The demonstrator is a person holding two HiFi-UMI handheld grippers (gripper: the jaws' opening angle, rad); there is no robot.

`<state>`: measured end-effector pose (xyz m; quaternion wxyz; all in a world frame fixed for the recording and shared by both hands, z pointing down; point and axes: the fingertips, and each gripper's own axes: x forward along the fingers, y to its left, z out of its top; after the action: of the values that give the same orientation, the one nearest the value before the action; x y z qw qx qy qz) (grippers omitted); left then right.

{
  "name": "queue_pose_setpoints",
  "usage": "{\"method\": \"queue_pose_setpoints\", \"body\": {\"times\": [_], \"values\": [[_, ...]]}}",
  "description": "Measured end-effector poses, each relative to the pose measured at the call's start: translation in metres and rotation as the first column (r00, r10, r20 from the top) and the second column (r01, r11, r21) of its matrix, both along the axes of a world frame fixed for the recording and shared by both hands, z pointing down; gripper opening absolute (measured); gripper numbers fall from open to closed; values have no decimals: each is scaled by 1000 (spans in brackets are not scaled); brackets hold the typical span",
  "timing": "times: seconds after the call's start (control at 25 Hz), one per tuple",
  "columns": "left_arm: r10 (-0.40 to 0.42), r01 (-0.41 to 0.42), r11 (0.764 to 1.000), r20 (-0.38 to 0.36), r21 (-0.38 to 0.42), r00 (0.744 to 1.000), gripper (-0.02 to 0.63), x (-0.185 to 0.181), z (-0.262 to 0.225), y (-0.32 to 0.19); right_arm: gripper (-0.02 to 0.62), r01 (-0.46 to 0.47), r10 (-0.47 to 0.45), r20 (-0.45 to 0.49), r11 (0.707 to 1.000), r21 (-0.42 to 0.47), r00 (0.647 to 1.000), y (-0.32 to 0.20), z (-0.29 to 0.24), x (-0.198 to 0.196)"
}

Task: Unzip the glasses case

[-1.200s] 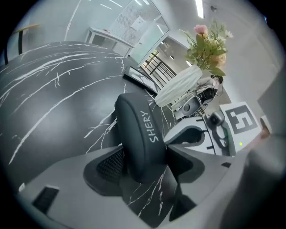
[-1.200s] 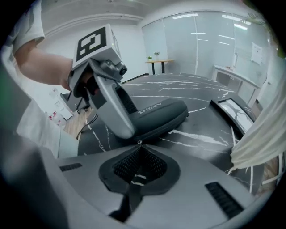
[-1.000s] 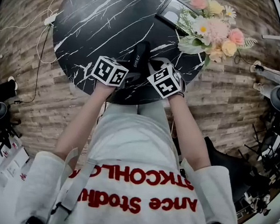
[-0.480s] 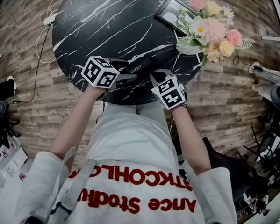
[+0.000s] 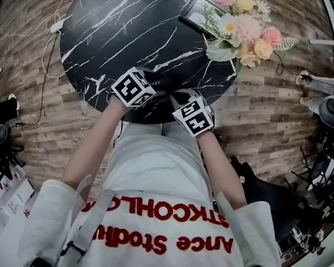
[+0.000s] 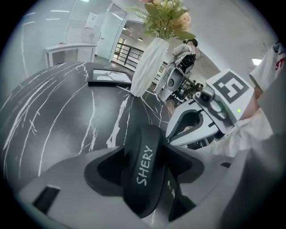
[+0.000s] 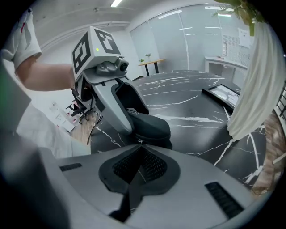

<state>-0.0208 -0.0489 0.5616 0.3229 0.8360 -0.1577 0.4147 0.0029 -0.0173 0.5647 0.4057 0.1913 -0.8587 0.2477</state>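
Observation:
The black glasses case (image 6: 144,150), printed SHERY, sits crosswise between my left gripper's (image 6: 147,169) jaws, which are shut on its sides just above the table's near edge. My right gripper (image 7: 140,150) is shut, its tips meeting at a small zip pull (image 7: 140,142) on the near end of the case (image 7: 152,126). In the head view both marker cubes cover most of the case (image 5: 159,83); the left gripper (image 5: 151,86) and the right gripper (image 5: 177,97) stand close together.
The round black marble table (image 5: 116,32) ends just under the grippers. A white vase of flowers (image 5: 245,28) and a flat dark frame (image 5: 198,12) stand at its far right. White cables (image 5: 52,35) lie on the wooden floor to the left.
The case has swung from pointing away to lying across between the grippers. My left gripper has rolled with it. My right gripper has drawn back toward the person.

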Motion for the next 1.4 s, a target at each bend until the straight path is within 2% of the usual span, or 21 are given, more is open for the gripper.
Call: {"method": "queue_pose_setpoints", "body": {"times": [0.2,0.32,0.52,0.64,0.76,0.88,0.92,0.96,1.0,1.12,1.2,1.32,1.4], "values": [[54,-54,998,3,29,999,284,1,-2,4,15,54,-51,-98,998,36,994,-12,8,21],[100,-100,994,0,49,995,273,0,-2,11,15,130,-121,-144,990,50,982,-22,16,29],[115,-115,993,-9,28,993,270,0,1,14,15,293,-279,-210,955,39,937,-42,24,26],[94,-94,996,-34,-2,995,272,-3,1,13,17,352,-332,-259,936,33,907,-50,23,21],[30,-33,999,-94,-29,995,276,-4,-1,10,18,305,-287,-274,952,28,918,-53,22,23],[-86,83,996,-172,-24,981,279,-9,-11,5,18,202,-177,-251,976,79,952,-56,11,30],[-129,130,992,-194,-8,973,248,-14,-18,1,18,159,-132,-232,982,103,964,-58,4,34],[-178,185,983,-223,11,958,136,-21,-27,-5,18,110,-83,-203,986,128,976,-60,-5,37],[-233,249,968,-263,29,936,65,-27,-39,-12,18,55,-29,-162,986,154,986,-64,-17,41],[-367,426,903,-404,63,838,22,-49,-83,-37,17,-116,120,-1,965,236,993,-80,-65,47],[-400,503,857,-467,114,788,9,-63,-116,-51,15,-189,168,99,940,283,981,-87,-100,47],[-380,562,790,-523,245,763,8,-77,-169,-64,15,-250,183,209,900,357,961,-92,-154,42],[-350,590,734,-558,336,753,8,-84,-208,-70,15,-294,190,275,862,413,943,-96,-189,40]]}}
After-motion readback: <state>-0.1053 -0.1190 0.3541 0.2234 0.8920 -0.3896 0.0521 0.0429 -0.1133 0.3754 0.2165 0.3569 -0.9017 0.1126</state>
